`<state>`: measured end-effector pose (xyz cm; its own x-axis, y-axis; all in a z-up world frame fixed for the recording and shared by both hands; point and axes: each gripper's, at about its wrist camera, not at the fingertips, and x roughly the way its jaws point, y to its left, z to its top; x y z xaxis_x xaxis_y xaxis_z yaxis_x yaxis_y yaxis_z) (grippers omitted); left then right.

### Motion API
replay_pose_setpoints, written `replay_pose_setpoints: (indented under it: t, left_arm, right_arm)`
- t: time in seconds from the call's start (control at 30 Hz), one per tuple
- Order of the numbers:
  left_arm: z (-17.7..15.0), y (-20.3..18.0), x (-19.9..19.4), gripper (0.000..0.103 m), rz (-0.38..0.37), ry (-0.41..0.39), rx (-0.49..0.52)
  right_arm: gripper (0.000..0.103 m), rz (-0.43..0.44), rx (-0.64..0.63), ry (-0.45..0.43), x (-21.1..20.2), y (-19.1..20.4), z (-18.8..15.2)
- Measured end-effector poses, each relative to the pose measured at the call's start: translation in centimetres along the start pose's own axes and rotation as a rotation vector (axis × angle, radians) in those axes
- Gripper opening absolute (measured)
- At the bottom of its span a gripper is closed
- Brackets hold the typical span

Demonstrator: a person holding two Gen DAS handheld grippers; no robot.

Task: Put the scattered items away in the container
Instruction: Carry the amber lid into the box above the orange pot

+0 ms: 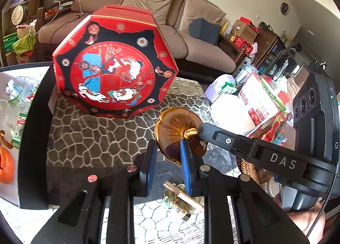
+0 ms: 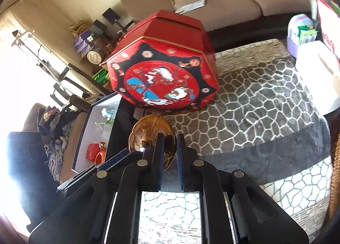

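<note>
- An amber lid (image 1: 176, 125), scalloped with a gold knob (image 1: 190, 132), is held in the air above a patterned cloth (image 1: 95, 137), tilted on edge.
- Its knob points toward the right gripper (image 1: 201, 132).
- The left gripper (image 1: 169, 159) pinches the lid's rim, jaws narrow.
- The right gripper is nearly closed on the lid (image 2: 152, 135) too.
- A red octagonal box (image 1: 114, 61) stands behind.

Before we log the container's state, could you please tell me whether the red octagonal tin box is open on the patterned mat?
No, the red octagonal tin box has its illustrated lid seated on top, so none of the interior shows.
</note>
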<state>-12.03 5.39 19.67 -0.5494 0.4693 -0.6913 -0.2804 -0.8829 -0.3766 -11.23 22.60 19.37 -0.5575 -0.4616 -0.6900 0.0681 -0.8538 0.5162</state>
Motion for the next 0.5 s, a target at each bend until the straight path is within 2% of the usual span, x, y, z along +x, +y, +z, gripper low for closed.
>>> replay_pose_setpoints:
  t: [0.27, 0.5]
  left_arm:
    - [-0.2, 8.1, -8.4, 0.022, 0.05, -0.017, -0.066]
    - [0.1, 17.0, -14.4, 0.022, 0.131, -0.012, -0.109]
  right_arm:
    - [0.011, 0.061, -0.11, 0.056, 3.1, 11.7, -2.2]
    - [0.011, 0.154, -0.158, 0.116, 9.1, 21.0, -4.4]
